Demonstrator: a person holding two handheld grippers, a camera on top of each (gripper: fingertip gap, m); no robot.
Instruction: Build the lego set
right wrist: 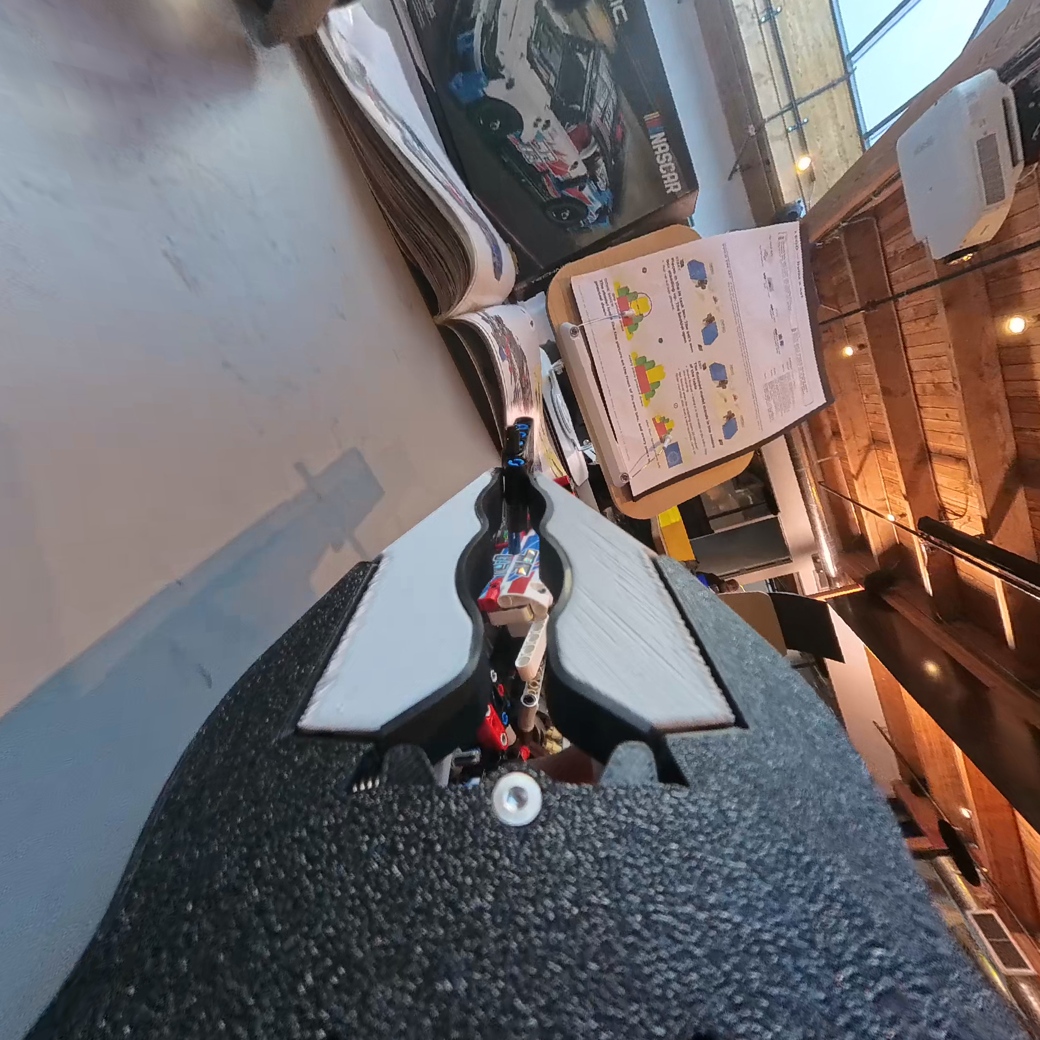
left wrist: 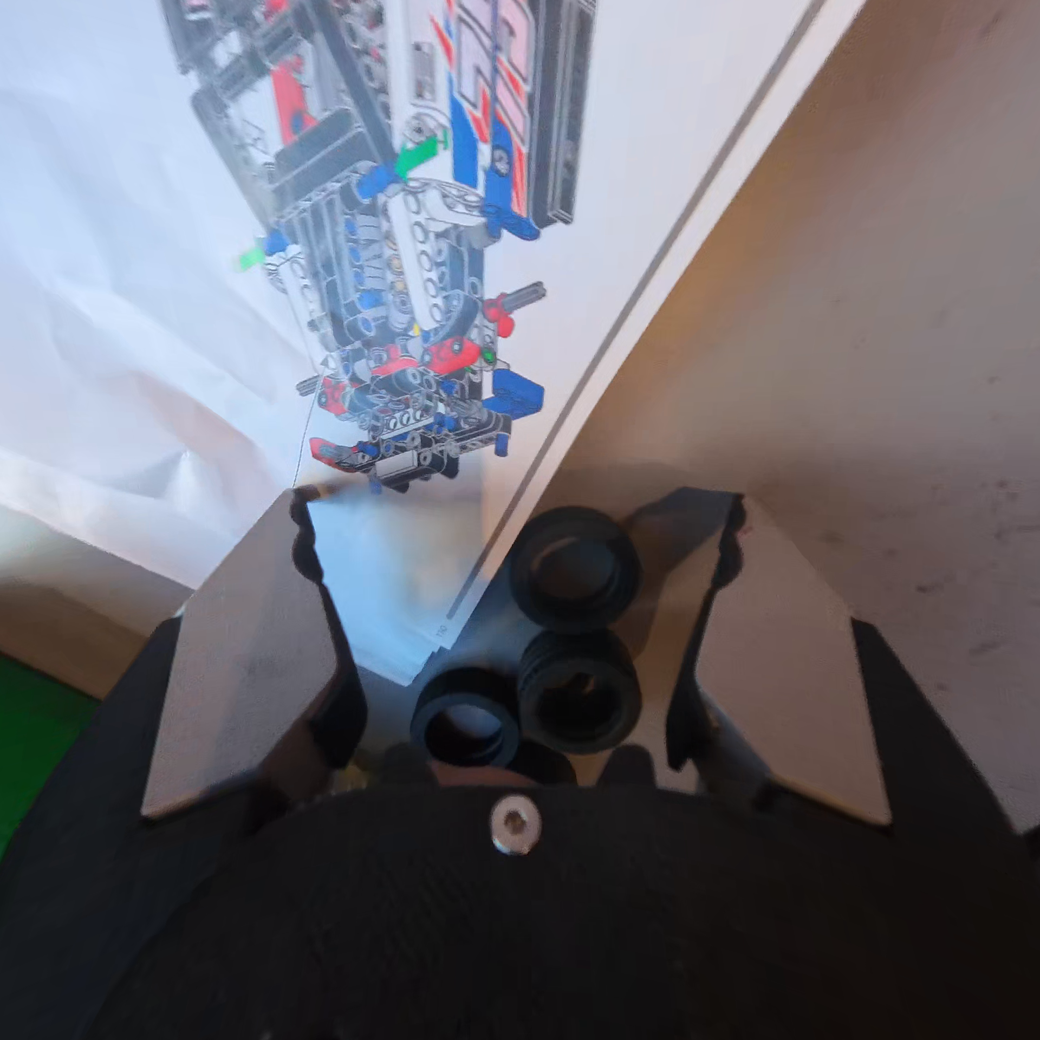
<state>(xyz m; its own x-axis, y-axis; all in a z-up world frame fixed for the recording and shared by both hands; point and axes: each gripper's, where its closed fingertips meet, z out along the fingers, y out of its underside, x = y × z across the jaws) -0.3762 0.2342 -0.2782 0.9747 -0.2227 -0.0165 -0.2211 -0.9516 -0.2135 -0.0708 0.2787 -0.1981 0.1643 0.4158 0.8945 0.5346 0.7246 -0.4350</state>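
Left wrist view looks down between the wide-spread fingers of the left gripper (left wrist: pixel 518 501), which holds nothing. Below it lie several black rubber tyres (left wrist: pixel 574 568), bunched together on the tabletop (left wrist: pixel 844 337) just beside the corner of the open instruction booklet (left wrist: pixel 394 169).

Right wrist view shows the right gripper (right wrist: pixel 515 489) clamped on the part-built lego car (right wrist: pixel 515 574), a narrow black beam of the model pinched between the tips and poking out beyond them, with the white, red and blue body hanging back between the fingers. The set's box (right wrist: pixel 551 112) and a stand with a printed sheet (right wrist: pixel 698 349) sit beyond the booklet.

From where I stand, the worry is that grip. The model seems held by one thin beam only, tilted over the tabletop, so its own weight could twist it in the fingers or pop a pin loose. If the left gripper drops on the tyres, their closeness could mean it catches two at once, or nudges one under the booklet's pages. Soft rubber may also squash and spring out of the closing fingers.
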